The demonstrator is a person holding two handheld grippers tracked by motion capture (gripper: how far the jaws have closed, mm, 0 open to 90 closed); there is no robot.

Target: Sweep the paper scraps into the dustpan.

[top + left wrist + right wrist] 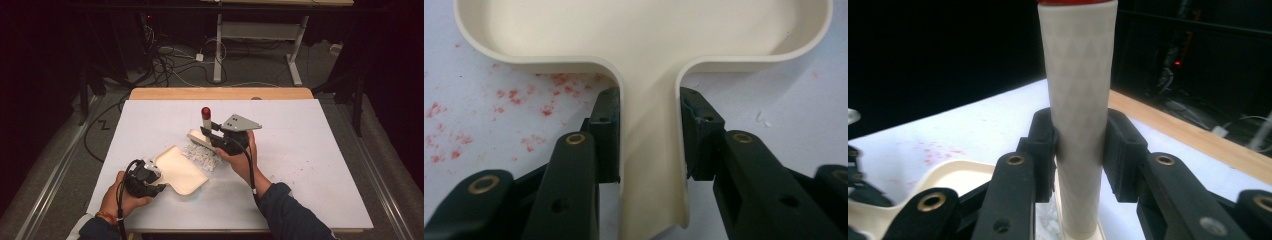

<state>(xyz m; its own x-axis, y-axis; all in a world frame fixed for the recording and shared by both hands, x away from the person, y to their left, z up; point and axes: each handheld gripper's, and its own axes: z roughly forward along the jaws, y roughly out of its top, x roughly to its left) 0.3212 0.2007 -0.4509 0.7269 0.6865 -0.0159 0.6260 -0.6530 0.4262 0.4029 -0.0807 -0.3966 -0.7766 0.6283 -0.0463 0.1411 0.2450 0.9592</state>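
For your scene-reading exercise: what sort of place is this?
Probably a lab or recording studio: dark drapes around a white-covered table, cables trailing over the floor, and a height-adjustable desk frame behind.

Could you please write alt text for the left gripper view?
The left gripper has its black jaws shut on the handle of a cream dustpan, whose tray spreads across the top. It lies on a white table speckled with red stains.
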